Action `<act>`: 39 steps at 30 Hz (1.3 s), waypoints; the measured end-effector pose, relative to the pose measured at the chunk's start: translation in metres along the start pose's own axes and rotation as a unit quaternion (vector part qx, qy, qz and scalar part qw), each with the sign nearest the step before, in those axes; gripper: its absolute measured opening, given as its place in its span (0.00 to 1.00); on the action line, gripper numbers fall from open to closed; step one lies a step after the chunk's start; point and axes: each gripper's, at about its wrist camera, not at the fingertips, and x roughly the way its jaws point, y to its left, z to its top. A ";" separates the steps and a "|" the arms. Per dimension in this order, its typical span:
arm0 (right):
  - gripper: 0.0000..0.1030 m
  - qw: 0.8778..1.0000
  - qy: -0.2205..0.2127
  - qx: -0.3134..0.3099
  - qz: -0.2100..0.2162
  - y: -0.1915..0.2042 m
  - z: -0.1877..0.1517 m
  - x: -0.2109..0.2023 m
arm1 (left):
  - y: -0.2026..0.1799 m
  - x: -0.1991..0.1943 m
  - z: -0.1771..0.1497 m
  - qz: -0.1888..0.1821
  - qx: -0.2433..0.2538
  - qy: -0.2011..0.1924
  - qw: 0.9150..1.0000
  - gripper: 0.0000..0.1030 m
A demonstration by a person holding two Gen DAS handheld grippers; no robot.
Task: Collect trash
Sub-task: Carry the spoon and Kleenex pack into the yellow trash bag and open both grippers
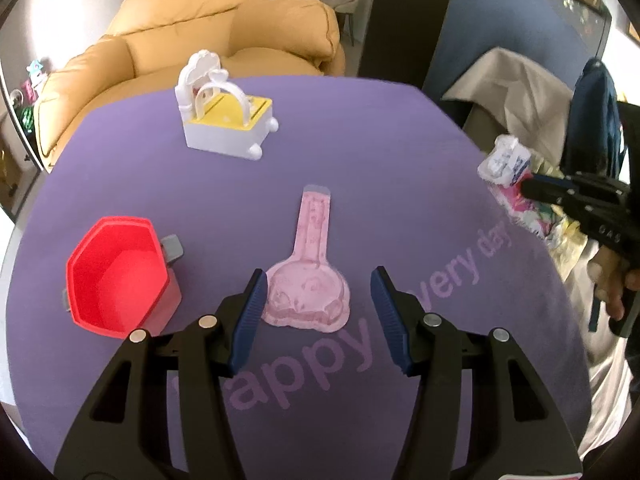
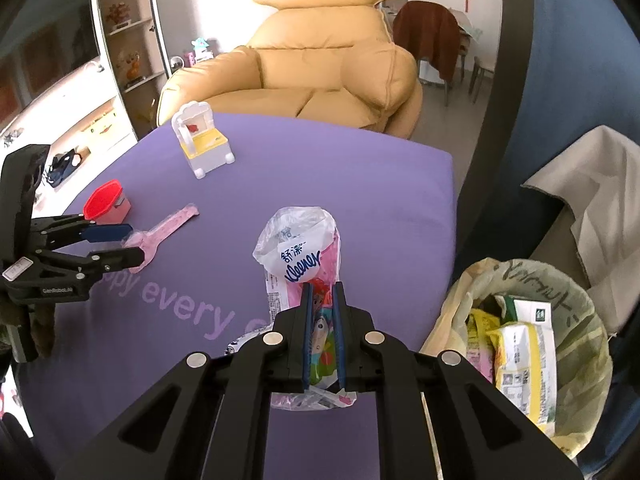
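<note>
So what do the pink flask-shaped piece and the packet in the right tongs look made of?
Pink flask-shaped piece: thin moulded plastic, probably a blister shell; embossed relief, translucent, flat flange.
Packet: soft glossy plastic film, printed; it crinkles and shines, pinched in the right tongs.

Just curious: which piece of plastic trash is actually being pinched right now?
The Kleenex tissue wrapper, clamped in the right gripper. The pink blister tray lies flat, untouched.
</note>
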 end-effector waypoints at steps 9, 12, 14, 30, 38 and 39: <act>0.10 1.000 0.004 0.003 0.007 0.002 -0.009 0.002 | 0.001 0.004 -0.001 0.023 -0.002 0.015 1.000 0.50; 0.10 1.000 0.001 0.004 0.008 0.002 -0.009 0.000 | 0.005 0.002 -0.001 0.018 -0.016 0.016 1.000 0.49; 0.10 1.000 -0.002 0.003 0.007 0.003 -0.009 -0.002 | 0.008 0.000 -0.001 0.014 -0.025 0.015 0.999 0.42; 0.10 0.998 -0.060 -0.003 -0.027 -0.015 -0.003 -0.061 | -0.054 -0.040 0.032 -0.039 0.007 -0.060 0.997 0.41; 0.10 0.992 -0.078 0.018 -0.094 -0.074 -0.014 -0.095 | -0.134 -0.022 0.068 -0.112 0.027 -0.075 0.990 0.42; 0.10 0.991 -0.078 0.023 -0.103 -0.082 -0.016 -0.098 | -0.142 -0.019 0.072 -0.120 0.029 -0.075 0.989 0.42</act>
